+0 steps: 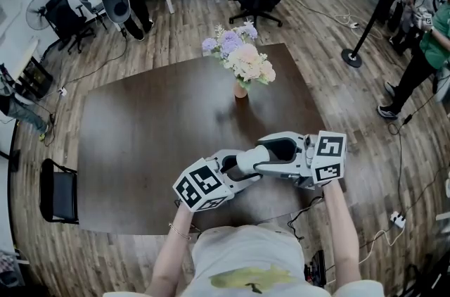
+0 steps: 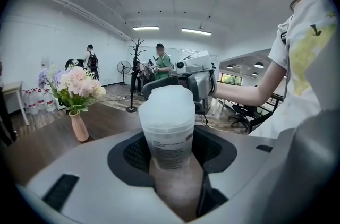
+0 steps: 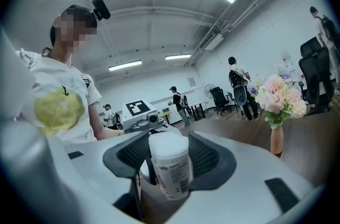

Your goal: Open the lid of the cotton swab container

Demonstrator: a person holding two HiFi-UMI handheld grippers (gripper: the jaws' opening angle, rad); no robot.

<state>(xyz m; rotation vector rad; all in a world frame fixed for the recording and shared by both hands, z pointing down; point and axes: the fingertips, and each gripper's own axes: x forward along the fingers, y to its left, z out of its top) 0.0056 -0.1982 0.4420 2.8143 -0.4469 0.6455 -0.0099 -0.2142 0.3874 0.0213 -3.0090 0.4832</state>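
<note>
Above the near edge of the surface (image 1: 140,141), the cotton swab container (image 2: 166,132) is clenched by its body in the jaws of the left gripper (image 2: 171,151). The jaws of the right gripper (image 3: 169,156) stand released around it. It is probably light, thin, slick plastic, so take the lid (image 2: 166,103) gently by its rim.

The container (image 2: 169,132) is frosted, translucent plastic with a smooth matt lid (image 2: 166,101). The left gripper (image 2: 172,151) has a matt pale plastic shell and dark, rough-textured fingers (image 2: 135,153). The tabletop (image 1: 140,134) is dark, smooth wood with a faint sheen.
</note>
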